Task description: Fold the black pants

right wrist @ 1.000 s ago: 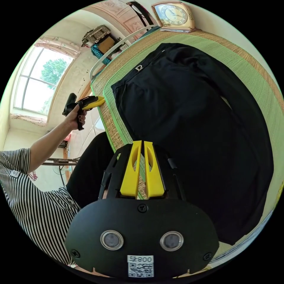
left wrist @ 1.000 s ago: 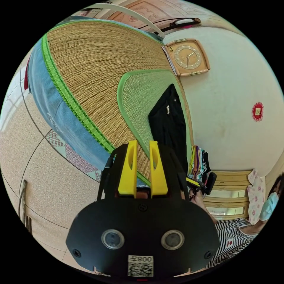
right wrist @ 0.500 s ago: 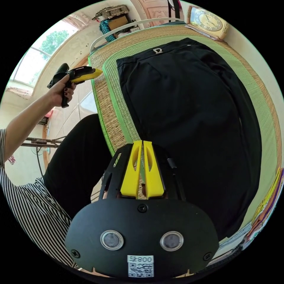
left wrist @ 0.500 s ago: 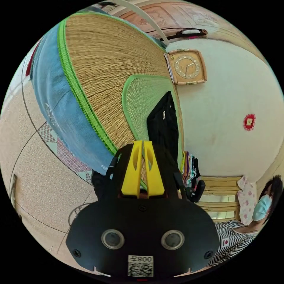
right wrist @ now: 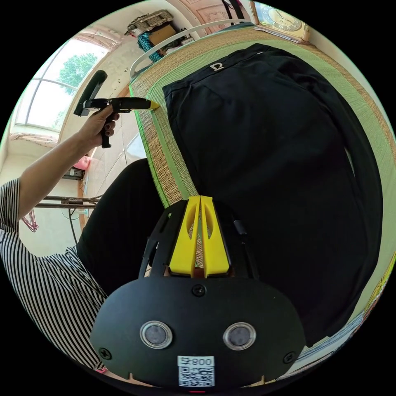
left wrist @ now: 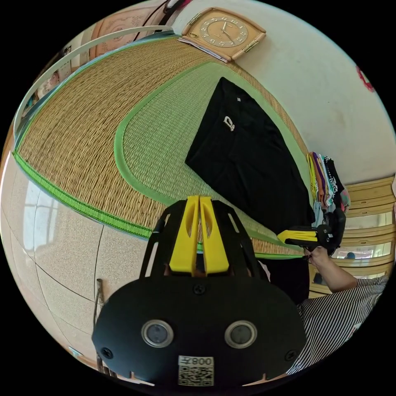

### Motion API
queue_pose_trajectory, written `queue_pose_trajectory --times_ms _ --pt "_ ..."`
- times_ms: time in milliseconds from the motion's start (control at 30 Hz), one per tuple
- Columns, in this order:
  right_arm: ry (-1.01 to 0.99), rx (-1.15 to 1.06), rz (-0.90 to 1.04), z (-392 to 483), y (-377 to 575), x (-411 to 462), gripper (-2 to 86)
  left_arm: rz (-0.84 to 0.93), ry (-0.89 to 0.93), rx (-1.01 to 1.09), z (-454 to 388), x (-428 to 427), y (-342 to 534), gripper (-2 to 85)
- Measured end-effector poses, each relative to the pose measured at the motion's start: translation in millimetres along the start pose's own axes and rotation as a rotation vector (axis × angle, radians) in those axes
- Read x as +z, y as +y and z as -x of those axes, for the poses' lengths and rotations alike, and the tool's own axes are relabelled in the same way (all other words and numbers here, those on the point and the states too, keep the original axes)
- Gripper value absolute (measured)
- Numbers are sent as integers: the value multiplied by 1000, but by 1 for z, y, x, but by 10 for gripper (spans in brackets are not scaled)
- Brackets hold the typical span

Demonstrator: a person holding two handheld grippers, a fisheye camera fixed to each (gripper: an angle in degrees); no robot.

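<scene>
Left gripper (left wrist: 199, 202) first: its yellow jaws are lying pressed together with nothing between them, hovering off the near edge of the woven straw mat with the green border (left wrist: 82, 136). Ahead of the tips and off to their right, the black pants with a small pale emblem at the waistband (left wrist: 247, 156) are lying spread flat on the mat, well apart from this tool. Further right I am seeing the right gripper (left wrist: 288, 236), held in a hand, sitting near the lower corner of the cloth. A stack of coloured folded clothes (left wrist: 328, 181) is resting just past that corner.

Right gripper (right wrist: 200, 203) next: its jaws are also lying closed and empty, hanging over the mat border just beside the near side seam of the black pants (right wrist: 272, 156), not touching it as far as I can tell. Up and to the left, the left gripper (right wrist: 153, 106) is pointing toward the waistband corner.

Risks I am weighing: both tools are clenched, so reaching in without opening them first will only shove the cloth and rumple it. Biting too deep could catch the mat weave; biting too shallow could take one layer only, leaving the fold skewed. Dragging the lower corner may disturb the coloured stack.
</scene>
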State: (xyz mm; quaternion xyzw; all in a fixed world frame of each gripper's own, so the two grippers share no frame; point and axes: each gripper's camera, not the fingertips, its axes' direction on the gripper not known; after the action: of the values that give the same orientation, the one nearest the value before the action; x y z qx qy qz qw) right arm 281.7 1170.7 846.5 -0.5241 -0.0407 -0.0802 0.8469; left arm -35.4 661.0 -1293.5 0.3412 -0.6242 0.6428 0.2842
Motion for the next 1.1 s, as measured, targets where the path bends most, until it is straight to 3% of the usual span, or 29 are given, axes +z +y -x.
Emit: queue_pose_trajectory --times_ms 600,800,900,967,1100 --pt "-71 21 -54 -2 34 -57 1 126 -89 31 -79 22 -11 -1" --pt "-255 103 -165 -27 59 -106 8 67 -139 43 -114 21 -13 0" --pt "-129 197 -293 -53 96 -163 19 -4 -61 119 -149 20 -22 0" --pt "78 354 -355 -86 139 -210 57 -22 -4 189 -176 26 -33 1" --pt "348 555 -337 -128 192 -255 79 6 137 320 -237 60 -68 1"
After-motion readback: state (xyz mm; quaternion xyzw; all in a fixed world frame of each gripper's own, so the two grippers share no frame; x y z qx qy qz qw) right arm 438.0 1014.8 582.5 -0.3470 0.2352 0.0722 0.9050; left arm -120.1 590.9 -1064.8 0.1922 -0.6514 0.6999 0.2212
